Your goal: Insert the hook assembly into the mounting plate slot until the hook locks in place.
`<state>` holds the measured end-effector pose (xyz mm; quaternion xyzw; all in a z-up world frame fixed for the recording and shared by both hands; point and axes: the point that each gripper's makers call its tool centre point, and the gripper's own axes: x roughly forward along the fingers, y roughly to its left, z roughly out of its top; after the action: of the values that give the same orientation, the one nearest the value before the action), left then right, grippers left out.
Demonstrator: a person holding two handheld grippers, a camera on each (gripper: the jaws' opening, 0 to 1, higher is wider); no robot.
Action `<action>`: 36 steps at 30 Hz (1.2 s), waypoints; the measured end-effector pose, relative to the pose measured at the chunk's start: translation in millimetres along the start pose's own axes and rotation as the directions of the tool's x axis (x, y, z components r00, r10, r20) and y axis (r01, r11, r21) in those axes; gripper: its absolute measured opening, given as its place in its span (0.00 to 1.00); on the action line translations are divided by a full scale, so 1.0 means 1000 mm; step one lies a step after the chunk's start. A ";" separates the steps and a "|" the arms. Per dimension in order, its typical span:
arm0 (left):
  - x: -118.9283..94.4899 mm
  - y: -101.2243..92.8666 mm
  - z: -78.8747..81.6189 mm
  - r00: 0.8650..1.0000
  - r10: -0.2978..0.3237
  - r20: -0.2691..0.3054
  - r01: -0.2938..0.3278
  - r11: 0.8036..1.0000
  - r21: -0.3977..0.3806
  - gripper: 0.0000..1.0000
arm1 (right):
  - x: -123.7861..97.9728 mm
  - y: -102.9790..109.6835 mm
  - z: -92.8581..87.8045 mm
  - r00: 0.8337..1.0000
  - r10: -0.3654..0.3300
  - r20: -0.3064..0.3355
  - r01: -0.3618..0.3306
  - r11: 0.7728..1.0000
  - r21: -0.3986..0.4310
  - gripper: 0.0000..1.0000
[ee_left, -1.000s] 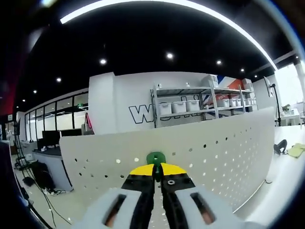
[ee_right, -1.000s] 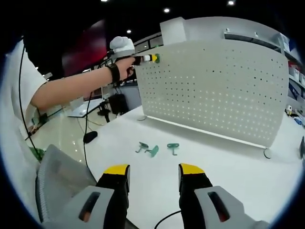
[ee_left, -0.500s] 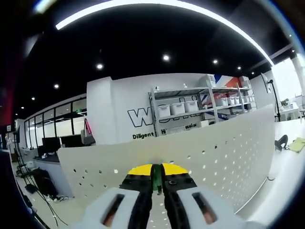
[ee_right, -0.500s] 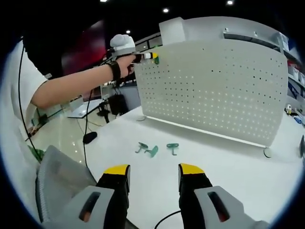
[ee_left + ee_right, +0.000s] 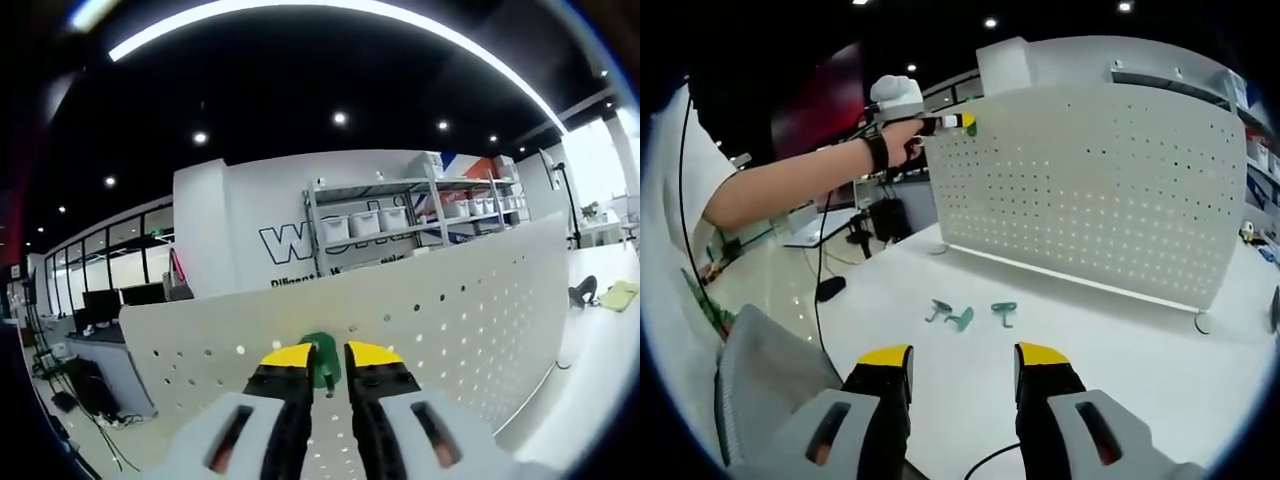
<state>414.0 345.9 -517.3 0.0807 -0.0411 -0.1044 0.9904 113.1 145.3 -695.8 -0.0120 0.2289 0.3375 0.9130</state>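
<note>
The white perforated mounting plate (image 5: 450,310) stands upright on the table, and its top edge runs across the left gripper view. A green hook (image 5: 322,366) sits against the plate near that edge. My left gripper (image 5: 328,355) is at the hook, its yellow-tipped jaws a little apart on either side of it. In the right gripper view the same plate (image 5: 1090,190) stands at the back. The left gripper (image 5: 952,122) is held at its top left corner with the green hook (image 5: 968,124) at its tip. My right gripper (image 5: 963,358) hovers open and empty over the near table.
Three spare green hooks (image 5: 940,307) (image 5: 961,318) (image 5: 1002,308) lie on the white table (image 5: 1120,350) in front of the plate. A person's arm (image 5: 790,185) reaches across from the left. A grey ribbed object (image 5: 765,375) sits at the near left. Shelves with bins (image 5: 380,225) stand behind the plate.
The left gripper's jaws, pressed tight on the hook before, have parted a little, and the hook now shows in the gap. The right gripper has not moved.
</note>
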 end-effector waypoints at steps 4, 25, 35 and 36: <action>-0.005 0.000 0.000 1.000 0.001 0.001 -0.001 1.000 0.015 0.15 | 0.001 0.002 0.000 1.000 0.007 -0.001 -0.007 1.000 -0.002 0.41; -0.062 -0.020 -0.034 0.995 -0.066 -0.071 0.069 0.997 0.034 0.21 | 0.003 0.013 0.001 0.999 0.039 0.024 -0.039 0.999 0.001 0.41; -0.091 -0.044 -0.070 0.980 -0.131 -0.148 0.138 0.990 0.035 0.20 | 0.005 0.016 0.001 0.997 0.068 0.033 -0.068 0.998 -0.008 0.41; -0.096 -0.049 -0.076 0.974 -0.152 -0.166 0.160 0.987 0.032 0.20 | 0.005 0.016 0.001 0.997 0.071 0.032 -0.071 0.997 -0.010 0.41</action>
<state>318.4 330.4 -606.3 0.1141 0.0442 -0.1740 0.9771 106.8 161.0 -695.0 -0.0024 0.2131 0.3708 0.9039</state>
